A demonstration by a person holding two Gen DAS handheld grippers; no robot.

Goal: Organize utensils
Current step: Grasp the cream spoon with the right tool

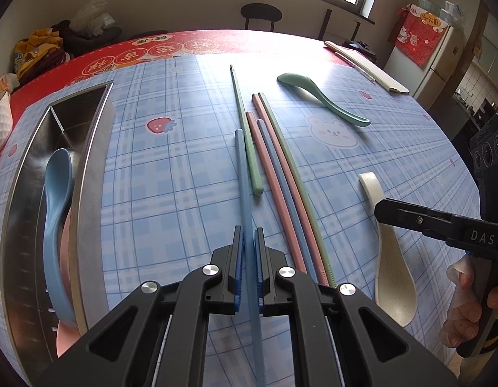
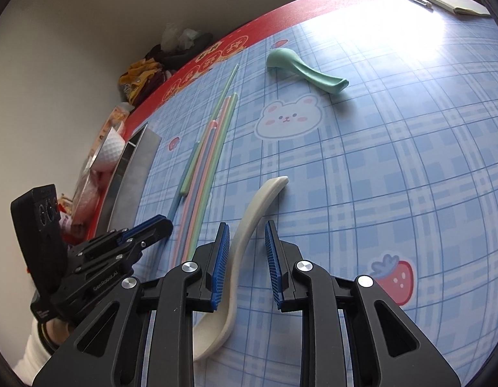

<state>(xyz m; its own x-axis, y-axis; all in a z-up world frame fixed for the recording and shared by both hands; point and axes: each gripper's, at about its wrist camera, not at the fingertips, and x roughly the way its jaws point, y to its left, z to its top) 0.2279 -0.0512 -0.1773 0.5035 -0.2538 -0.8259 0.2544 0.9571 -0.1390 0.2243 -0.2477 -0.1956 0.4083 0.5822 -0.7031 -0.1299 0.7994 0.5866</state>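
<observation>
My left gripper (image 1: 248, 235) is shut on a blue chopstick (image 1: 242, 174) that points away along the table. Beside it lie a green chopstick (image 1: 247, 135) and several pink, blue and green chopsticks (image 1: 281, 177). My right gripper (image 2: 247, 230) is open, its jaws on either side of the white spoon (image 2: 249, 222), which lies on the table; the spoon also shows in the left wrist view (image 1: 392, 277). A green spoon (image 1: 319, 96) lies farther back. A steel tray (image 1: 87, 148) at the left holds a blue spoon (image 1: 57, 213) over a pink one.
A blue plaid cloth (image 1: 171, 193) covers the table. A cream case with a pen (image 1: 368, 66) lies at the far right edge. Clothes and bags (image 1: 39, 51) sit beyond the far left edge. A white dimpled object (image 2: 110, 150) stands beside the tray.
</observation>
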